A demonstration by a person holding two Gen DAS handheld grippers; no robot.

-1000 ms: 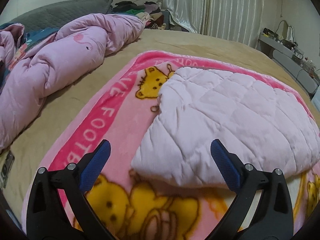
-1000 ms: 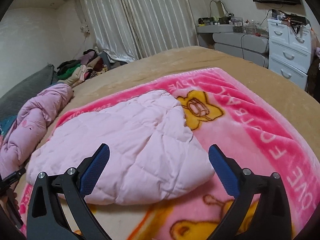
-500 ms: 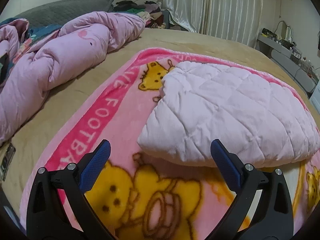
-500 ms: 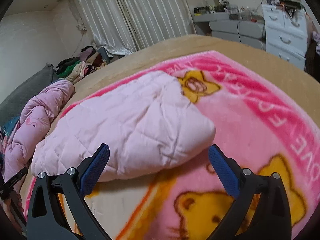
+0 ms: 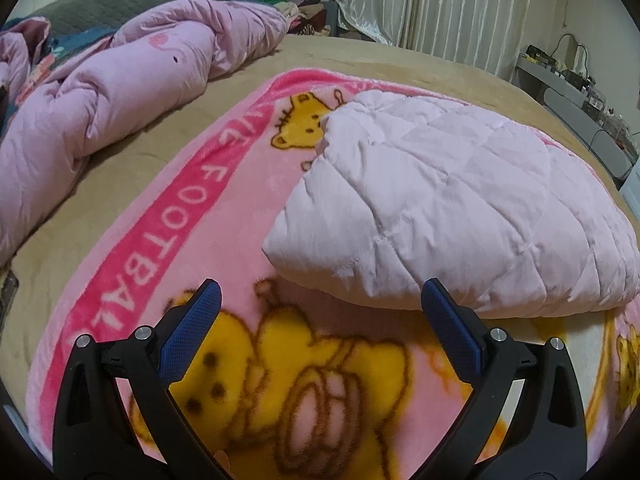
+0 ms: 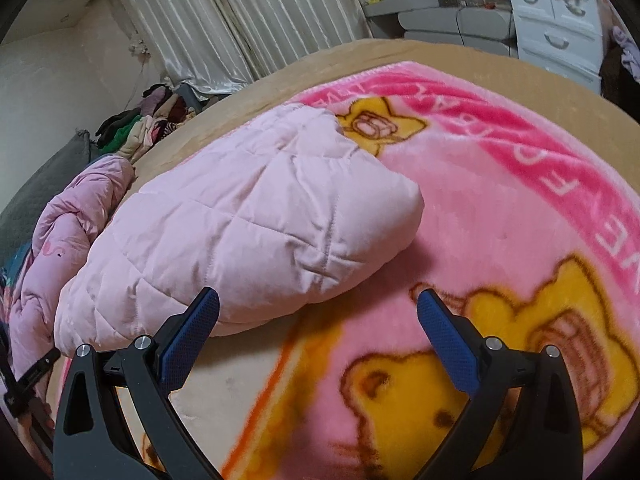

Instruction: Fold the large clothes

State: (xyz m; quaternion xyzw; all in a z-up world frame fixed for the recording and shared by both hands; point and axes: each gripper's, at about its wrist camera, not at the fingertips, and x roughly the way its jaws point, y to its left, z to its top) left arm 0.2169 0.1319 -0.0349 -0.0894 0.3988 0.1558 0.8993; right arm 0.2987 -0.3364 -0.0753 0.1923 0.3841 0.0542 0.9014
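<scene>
In the left wrist view, the left gripper (image 5: 318,304) is hovering with its jaws spread wide and holding nothing, its blue-padded fingers (image 5: 192,332) framing the pale pink quilted padded garment (image 5: 452,208), which is lying folded into a thick bundle at about one o'clock on the bright pink fleece blanket printed with yellow bears (image 5: 168,216). The blanket is probably serving as a clean folding surface over the tan bedsheet (image 5: 384,56). At ten o'clock a crumpled lilac duvet (image 5: 120,84) is lying pushed aside, likely to keep space free. In the right wrist view, the right gripper (image 6: 318,304) is likewise hanging spread and empty, with the garment's rounded edge at eleven o'clock, just beyond its left finger. Only this view is showing the white chest of drawers (image 6: 560,24) at one o'clock; only the left view is showing the duvet's full length.
</scene>
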